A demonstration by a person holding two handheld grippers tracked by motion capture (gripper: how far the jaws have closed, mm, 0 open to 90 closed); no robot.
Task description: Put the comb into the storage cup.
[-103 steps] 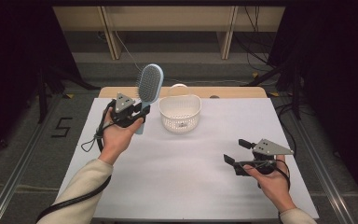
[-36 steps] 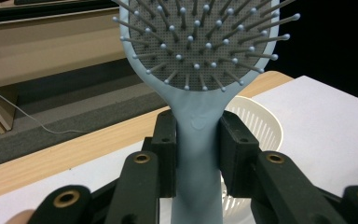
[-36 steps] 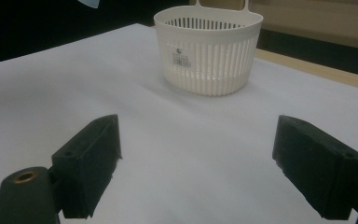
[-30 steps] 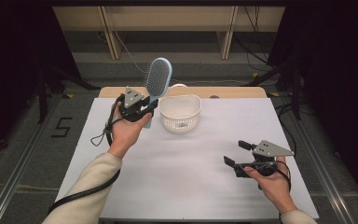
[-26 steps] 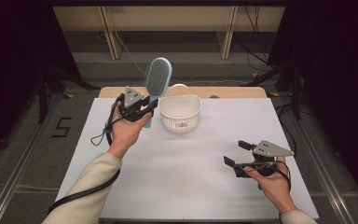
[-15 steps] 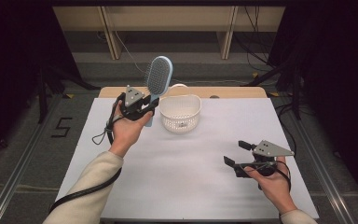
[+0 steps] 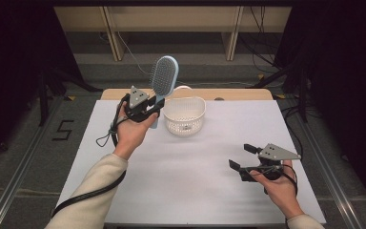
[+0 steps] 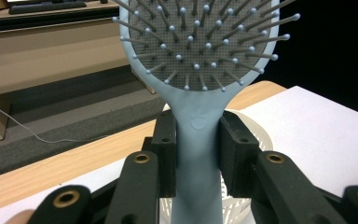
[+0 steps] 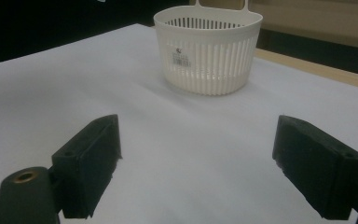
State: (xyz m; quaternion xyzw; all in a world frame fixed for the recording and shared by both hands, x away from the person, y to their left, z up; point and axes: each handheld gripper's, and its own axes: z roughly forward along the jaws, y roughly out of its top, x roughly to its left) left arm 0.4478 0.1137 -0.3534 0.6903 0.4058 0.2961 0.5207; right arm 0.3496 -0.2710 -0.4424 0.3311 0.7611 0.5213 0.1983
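A pale blue hairbrush (image 7: 163,78) stands upright in my left gripper (image 7: 153,110), its bristled head up and its handle (image 8: 196,154) clamped between the two black jaws. The brush hangs just left of a white slatted basket (image 7: 185,115) at the back of the table; the basket (image 9: 209,51) is also in the right gripper view. My right gripper (image 7: 242,157) rests low near the front right of the white table cover, jaws wide apart with nothing between them, pointing toward the basket.
The white cover (image 7: 190,171) spreads across the table between the two hands. A bare wooden strip (image 7: 238,94) runs along the far edge behind the basket. Dark floor and shelving legs lie beyond. A cable (image 7: 83,195) trails from the left gripper along the sleeve.
Since the earliest frame the left hand has carried the brush a little right, closer to the basket. Over the last second nothing has moved.
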